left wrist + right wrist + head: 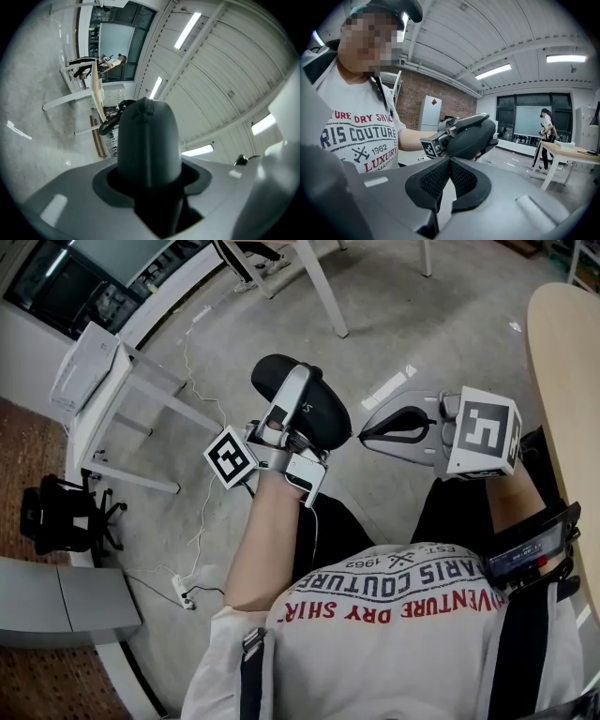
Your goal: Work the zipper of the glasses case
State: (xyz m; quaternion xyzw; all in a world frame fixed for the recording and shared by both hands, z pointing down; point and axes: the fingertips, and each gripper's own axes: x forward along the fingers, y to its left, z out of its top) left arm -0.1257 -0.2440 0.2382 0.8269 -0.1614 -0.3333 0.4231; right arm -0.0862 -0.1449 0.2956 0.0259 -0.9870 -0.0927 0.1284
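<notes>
My left gripper is raised in the air in front of the person and is shut on a black oval glasses case. In the left gripper view the case stands up between the jaws of the left gripper and fills the middle. My right gripper points left at the case's right edge, its tips close to it. In the right gripper view its ribbed pads meet at the tips of the right gripper, just under the case. Nothing shows between them. The zipper pull is not visible.
A wooden table runs along the right. White table legs stand ahead. At the left are a white desk and a black chair. A power strip and cable lie on the grey floor. Another person stands far off.
</notes>
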